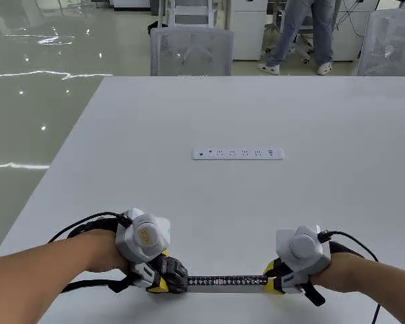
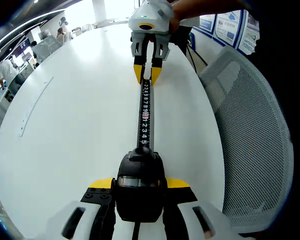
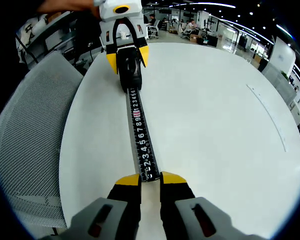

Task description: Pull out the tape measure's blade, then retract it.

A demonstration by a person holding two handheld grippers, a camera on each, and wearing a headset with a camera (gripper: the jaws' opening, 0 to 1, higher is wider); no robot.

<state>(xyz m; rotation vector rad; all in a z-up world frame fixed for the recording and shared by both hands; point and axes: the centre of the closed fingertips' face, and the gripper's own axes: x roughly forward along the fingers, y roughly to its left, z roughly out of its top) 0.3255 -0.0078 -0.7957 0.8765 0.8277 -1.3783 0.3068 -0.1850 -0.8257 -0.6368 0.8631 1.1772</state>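
While my left gripper point(image 1: 158, 282) clamps the tape measure point(image 1: 173, 273), its blade point(image 1: 226, 279) lies drawn out.
My right gripper point(image 1: 273, 277) pinches the blade's tip, along the worktop's point(image 1: 270, 108) near edge.

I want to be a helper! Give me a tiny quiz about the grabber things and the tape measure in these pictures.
1. True or false: the left gripper is clamped on the black tape measure case.
2. Pick one: what does the right gripper pinch? A) the end of the black blade with white numbers; B) a blue cup; C) a spoon.
3. Fill in: the blade stretches straight from one gripper to the other over the white ____.

Key: 1 true; 2 A; 3 table.
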